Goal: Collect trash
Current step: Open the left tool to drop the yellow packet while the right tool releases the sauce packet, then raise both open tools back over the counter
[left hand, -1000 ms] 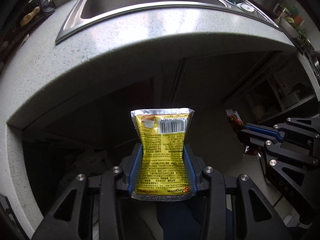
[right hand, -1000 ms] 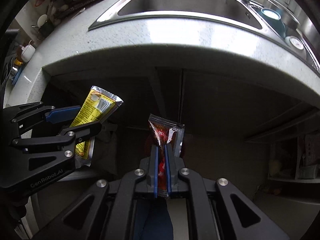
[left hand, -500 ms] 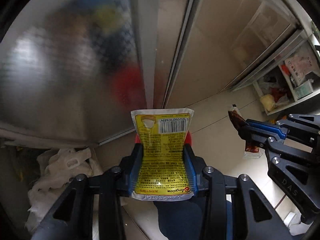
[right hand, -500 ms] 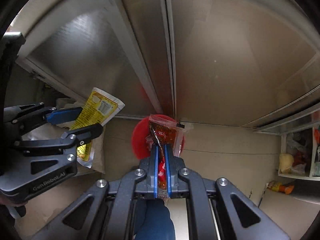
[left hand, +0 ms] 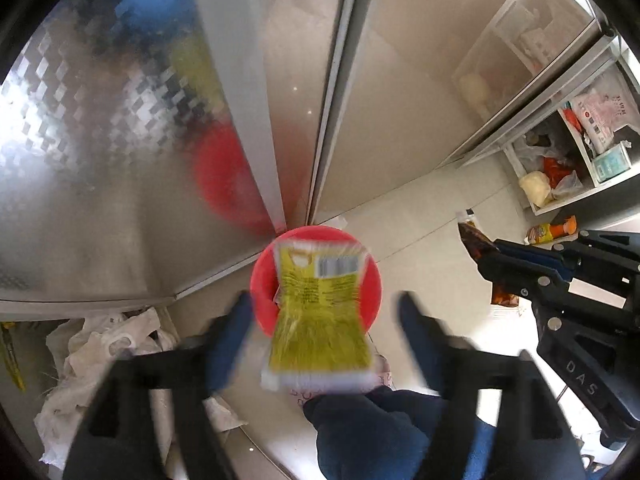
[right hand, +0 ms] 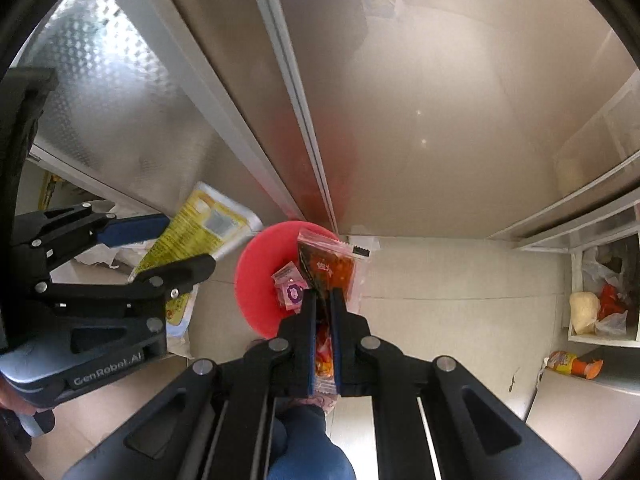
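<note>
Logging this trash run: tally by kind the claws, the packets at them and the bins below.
Claws: 2 (left claw, jaws just opened; right claw, shut)
Packets: 2 (yellow foil packet, loose between the left jaws; clear plastic sachet of red sauce, gripped by the right)
Round red plastic bin: 1
Total: 5

Left hand-held gripper (left hand: 325,312) pointing steeply down, jaws just swung wide apart, blue pads (left hand: 228,332) blurred and clear of the yellow packet (left hand: 320,312) between them, no longer pressing on it. Right hand-held gripper (right hand: 323,300) likewise aimed steeply down, jaws closed tight, blue pads (right hand: 311,332) clamped on the red sauce sachet (right hand: 328,272). Both side by side, near each other, each visible at the edge of the other's view. Below, a leg in blue trousers (right hand: 304,440).
</note>
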### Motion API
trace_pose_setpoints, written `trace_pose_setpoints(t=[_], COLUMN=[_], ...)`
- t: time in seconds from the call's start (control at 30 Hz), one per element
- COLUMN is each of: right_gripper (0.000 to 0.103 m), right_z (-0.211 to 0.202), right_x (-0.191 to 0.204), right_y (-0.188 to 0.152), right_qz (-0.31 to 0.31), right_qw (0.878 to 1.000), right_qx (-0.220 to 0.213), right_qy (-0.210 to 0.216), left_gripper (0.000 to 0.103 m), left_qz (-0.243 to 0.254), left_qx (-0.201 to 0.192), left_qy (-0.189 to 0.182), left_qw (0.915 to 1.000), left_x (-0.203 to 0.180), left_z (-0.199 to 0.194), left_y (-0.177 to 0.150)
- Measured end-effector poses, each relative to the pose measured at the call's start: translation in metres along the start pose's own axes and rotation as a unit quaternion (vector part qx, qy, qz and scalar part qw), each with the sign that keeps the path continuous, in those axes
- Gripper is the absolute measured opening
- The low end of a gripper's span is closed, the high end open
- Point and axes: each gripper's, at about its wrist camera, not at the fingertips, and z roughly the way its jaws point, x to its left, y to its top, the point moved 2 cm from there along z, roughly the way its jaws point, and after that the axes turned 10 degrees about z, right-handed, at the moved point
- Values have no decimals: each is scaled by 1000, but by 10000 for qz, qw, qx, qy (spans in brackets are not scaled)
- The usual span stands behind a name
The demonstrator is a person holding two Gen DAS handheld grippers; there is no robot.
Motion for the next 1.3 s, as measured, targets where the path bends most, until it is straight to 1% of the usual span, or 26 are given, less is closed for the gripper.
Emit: trace_pose_setpoints(t=[0.1,0.17,0.27,0.4,0.5,0.63,0.83,0.9,1.03,1.17,1.27,1.3], right_gripper=[6,6,6,6,6,6,6,6,6,7,10,16], right_z=[0,-3,-8,-8,-4,-3,7,11,15,18,22,23], right_x=[-1,0,5,6,12,22,40,45,56,61,65,65], right_y=[-1,-2,-1,-3,-5,-4,-4,-6,-7,-7,-7,-7], right_qz=[34,46,51,-12,-116,-269,-462,-512,-605,-684,-618,-597], right_qw=[10000,10000,10000,10000,9999,9996,9988,9985,9979,9975,9979,9980], right_qx=[-8,-16,-15,7,22,51,102,133,188,149,184,198], right_qy=[-22,-18,-10,35,60,106,128,135,113,20,-13,4], left_gripper=[83,84,86,88,91,92,99,102,102,102,102,102], left_qz=[155,178,194,149,48,-104,-372,-483,-582,-667,-712,-696], left_qx=[14,29,-11,-7,-3,26,31,50,53,48,22,20], left_qy=[122,100,94,181,213,278,336,320,324,332,256,287], left_qw=[9998,9998,9998,9997,9998,9996,9987,9983,9978,9972,9971,9972], left_x=[-6,-8,-1,8,16,30,49,55,65,71,75,75], left_z=[-3,-6,-13,-23,-30,-34,-33,-32,-30,-30,-31,-31], left_y=[1,2,-3,-12,-19,-31,-50,-56,-65,-71,-75,-76])
